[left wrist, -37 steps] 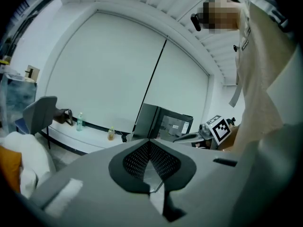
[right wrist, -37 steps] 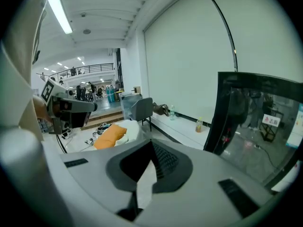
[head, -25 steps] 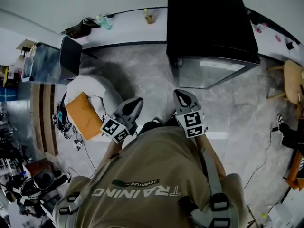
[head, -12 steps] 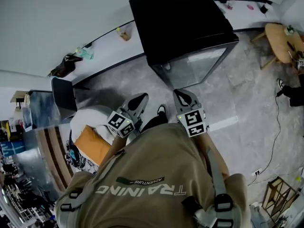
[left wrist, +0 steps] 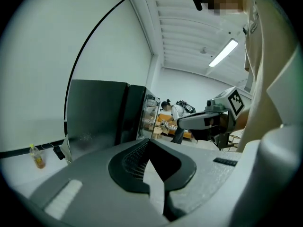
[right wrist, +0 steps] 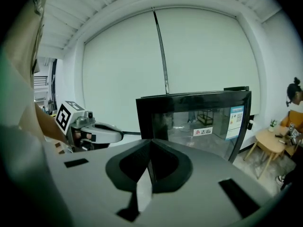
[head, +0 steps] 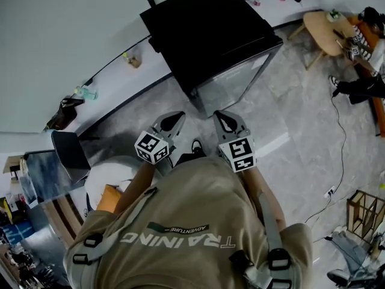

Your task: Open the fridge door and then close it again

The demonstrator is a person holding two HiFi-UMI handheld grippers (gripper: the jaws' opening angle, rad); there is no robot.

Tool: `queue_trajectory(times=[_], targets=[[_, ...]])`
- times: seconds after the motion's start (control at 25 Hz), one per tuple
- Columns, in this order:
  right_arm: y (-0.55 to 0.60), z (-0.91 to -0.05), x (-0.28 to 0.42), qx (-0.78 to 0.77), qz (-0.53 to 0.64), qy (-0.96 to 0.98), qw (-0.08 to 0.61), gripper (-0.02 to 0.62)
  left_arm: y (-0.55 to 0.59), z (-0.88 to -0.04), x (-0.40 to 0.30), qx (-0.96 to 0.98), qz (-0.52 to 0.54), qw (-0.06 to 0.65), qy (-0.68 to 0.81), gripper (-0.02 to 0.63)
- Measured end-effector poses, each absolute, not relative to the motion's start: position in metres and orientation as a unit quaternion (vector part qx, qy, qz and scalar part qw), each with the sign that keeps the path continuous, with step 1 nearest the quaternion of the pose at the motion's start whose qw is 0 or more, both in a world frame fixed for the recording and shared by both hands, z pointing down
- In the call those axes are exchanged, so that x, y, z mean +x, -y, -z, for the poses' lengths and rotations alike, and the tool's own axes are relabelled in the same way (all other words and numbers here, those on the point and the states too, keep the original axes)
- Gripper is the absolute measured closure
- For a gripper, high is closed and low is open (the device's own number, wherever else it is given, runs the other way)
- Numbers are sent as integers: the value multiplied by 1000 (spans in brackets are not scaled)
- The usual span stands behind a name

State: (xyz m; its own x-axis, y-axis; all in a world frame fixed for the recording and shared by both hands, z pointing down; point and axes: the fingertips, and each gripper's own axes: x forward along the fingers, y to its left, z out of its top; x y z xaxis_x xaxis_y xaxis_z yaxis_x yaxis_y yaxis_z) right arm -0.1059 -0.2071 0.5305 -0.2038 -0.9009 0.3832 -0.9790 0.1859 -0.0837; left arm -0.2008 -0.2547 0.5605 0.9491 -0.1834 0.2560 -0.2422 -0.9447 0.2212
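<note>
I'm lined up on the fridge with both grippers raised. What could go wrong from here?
Both the left gripper and right gripper are shut; neither can take the door edge until it opens.
The fridge has a glass door with no handle I can make out, so a gripper may slip or knock the glass.
</note>
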Motion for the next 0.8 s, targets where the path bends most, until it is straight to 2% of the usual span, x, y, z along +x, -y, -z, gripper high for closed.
queue_trajectory(times=[0.2, 0.56, 0.68, 0.8], targets=[[204, -527, -106, 647, -167, 736, 111, 596, 264, -576, -191, 980, -133, 114, 92, 615], [172, -548, -90, 675, -200, 702, 112, 596, 281, -618, -183, 970, -166, 151, 99, 610], [169, -551, -85, 671, -210, 702, 111, 595, 283, -624, -173, 969, -173, 147, 94, 542], [169, -552, -87, 667, -208, 708, 104, 596, 284, -629, -166, 968, -187, 138, 92, 526]])
